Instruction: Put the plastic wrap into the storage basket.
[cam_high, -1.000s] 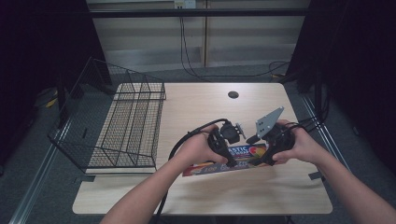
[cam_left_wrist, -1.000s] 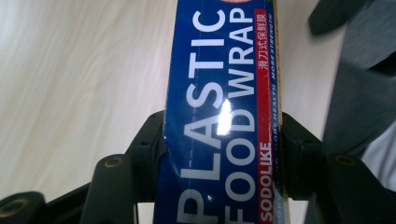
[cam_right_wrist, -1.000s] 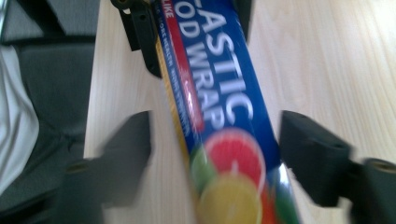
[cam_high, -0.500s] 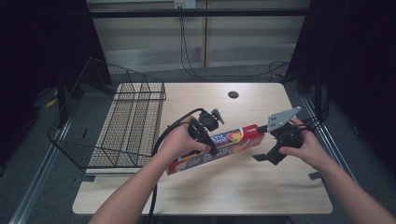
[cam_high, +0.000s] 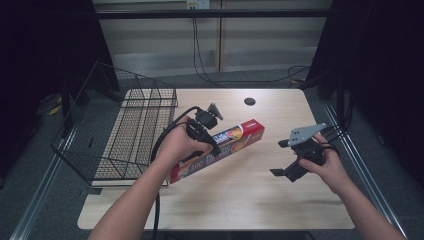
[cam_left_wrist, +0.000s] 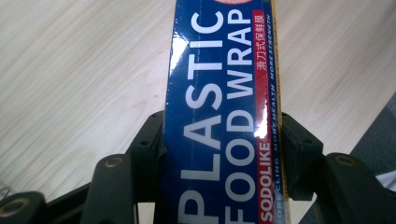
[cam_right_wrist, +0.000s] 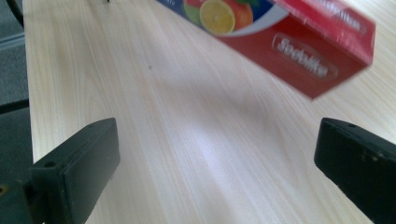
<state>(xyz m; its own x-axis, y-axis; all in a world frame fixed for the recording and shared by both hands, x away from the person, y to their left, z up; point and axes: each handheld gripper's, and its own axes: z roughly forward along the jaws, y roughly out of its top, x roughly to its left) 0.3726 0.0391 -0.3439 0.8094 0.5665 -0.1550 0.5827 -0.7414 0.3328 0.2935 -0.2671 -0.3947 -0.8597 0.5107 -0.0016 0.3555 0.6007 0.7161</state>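
The wooden table (cam_high: 235, 195) spans the high view, with the black wire basket (cam_high: 120, 135) standing at its left edge, in the same spot as a second ago. Between the two hands lies what has changed most: the plastic wrap box (cam_high: 220, 147), long, blue and red, now hangs tilted above the tabletop, its red end raised toward the far right and its other end low near the person's left forearm. A second ago it sat lower and closer to the person, gripped from both sides; now it has shifted left and up, toward the basket.

The left gripper (cam_high: 207, 142) clenches the box across its width; in the left gripper view the black jaws press on both long edges of the blue face printed "PLASTIC FOOD WRAP" (cam_left_wrist: 224, 121).

The right gripper (cam_high: 292, 167) has let go. Its jaws have just been opening and now stand wide apart with nothing between them, only bare wood (cam_right_wrist: 210, 154). It sits well apart from the box, whose red end (cam_right_wrist: 322, 51) floats ahead of it in the right gripper view.
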